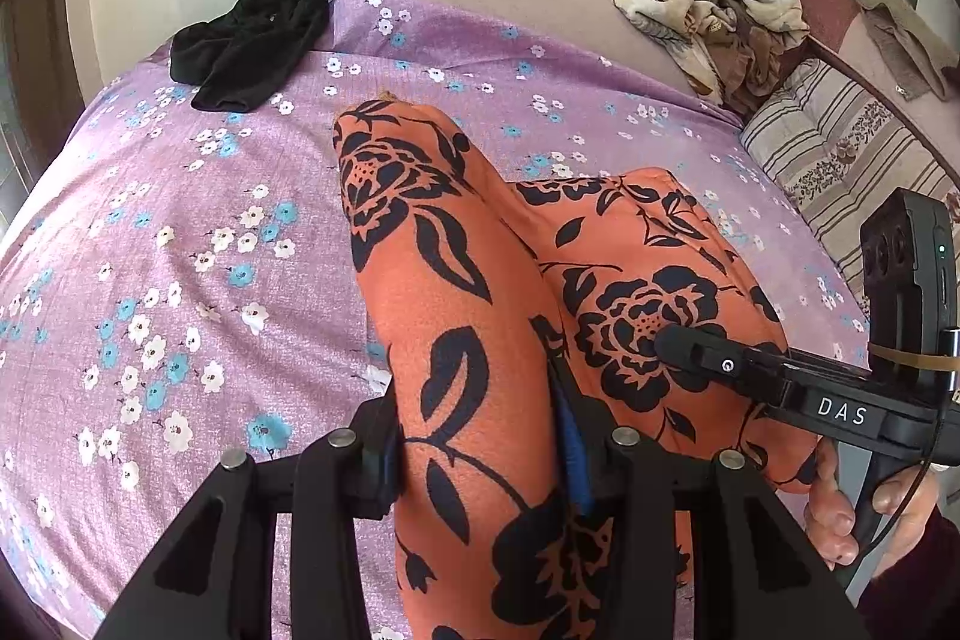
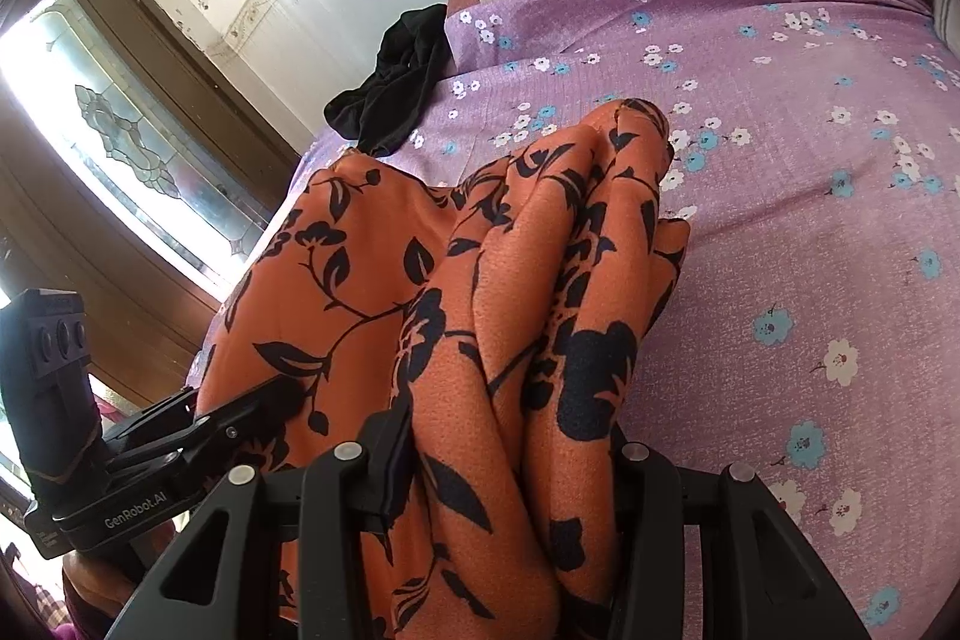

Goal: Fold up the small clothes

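Orange floral garment [image 1: 456,292] hangs bunched between both tools over the purple flowered bedsheet [image 1: 180,232], long axis running away from the person toward the headboard. Left gripper [image 1: 480,460] is clamped on one bunched edge; right gripper [image 2: 510,466] is clamped on the other, just beside it. Both sit equally near. Black garment [image 1: 252,40] lies well apart at far left; patterned cloth heap [image 1: 714,10] at far right. Judged: nothing obstructs laying it down

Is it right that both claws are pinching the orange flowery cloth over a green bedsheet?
Not quite: the bedsheet is purple with little flowers, not green, as the left wrist view shows. Both the left claw and right claw do pinch the orange flowery cloth.
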The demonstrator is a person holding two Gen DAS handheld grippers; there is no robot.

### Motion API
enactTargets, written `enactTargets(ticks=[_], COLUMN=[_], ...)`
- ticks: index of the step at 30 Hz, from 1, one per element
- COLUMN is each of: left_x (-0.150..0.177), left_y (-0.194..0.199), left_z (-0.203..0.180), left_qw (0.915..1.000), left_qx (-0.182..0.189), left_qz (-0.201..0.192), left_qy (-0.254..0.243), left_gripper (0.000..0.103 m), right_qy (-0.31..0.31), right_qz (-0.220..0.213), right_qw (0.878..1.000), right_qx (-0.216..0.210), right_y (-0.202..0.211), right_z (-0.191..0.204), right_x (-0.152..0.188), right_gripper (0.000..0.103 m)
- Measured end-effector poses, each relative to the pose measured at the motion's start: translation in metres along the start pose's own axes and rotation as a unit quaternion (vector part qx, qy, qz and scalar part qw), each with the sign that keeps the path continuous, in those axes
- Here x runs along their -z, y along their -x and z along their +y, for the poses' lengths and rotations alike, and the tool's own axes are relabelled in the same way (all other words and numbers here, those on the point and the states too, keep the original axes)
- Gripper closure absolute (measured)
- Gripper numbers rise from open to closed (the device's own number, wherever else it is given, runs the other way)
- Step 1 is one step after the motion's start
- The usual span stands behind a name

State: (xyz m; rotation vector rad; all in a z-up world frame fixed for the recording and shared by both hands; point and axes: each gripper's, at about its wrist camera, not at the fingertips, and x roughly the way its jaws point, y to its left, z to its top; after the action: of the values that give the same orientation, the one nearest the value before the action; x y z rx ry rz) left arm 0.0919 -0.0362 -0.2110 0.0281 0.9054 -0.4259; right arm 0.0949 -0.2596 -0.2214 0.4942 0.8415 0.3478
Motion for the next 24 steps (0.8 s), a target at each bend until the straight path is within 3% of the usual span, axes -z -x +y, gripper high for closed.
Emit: enactTargets(ticks=[20,24], left_x=[0.001,0.004], left_y=[0.002,-0.011], left_z=[-0.011,-0.006], left_qw=[0.9997,0.9984], left_qx=[-0.007,-0.029], left_qz=[0.022,0.047], left_qy=[-0.006,0.009], left_gripper=[0.059,0.050], right_qy=[-0.008,-0.020], right_qz=[0.027,0.042], right_qw=[1.000,0.999], right_qx=[-0.004,0.010], right_y=[-0.002,-0.010], right_z=[-0.009,-0.016], right_x=[0.013,0.015], right_gripper=[0.058,0.054])
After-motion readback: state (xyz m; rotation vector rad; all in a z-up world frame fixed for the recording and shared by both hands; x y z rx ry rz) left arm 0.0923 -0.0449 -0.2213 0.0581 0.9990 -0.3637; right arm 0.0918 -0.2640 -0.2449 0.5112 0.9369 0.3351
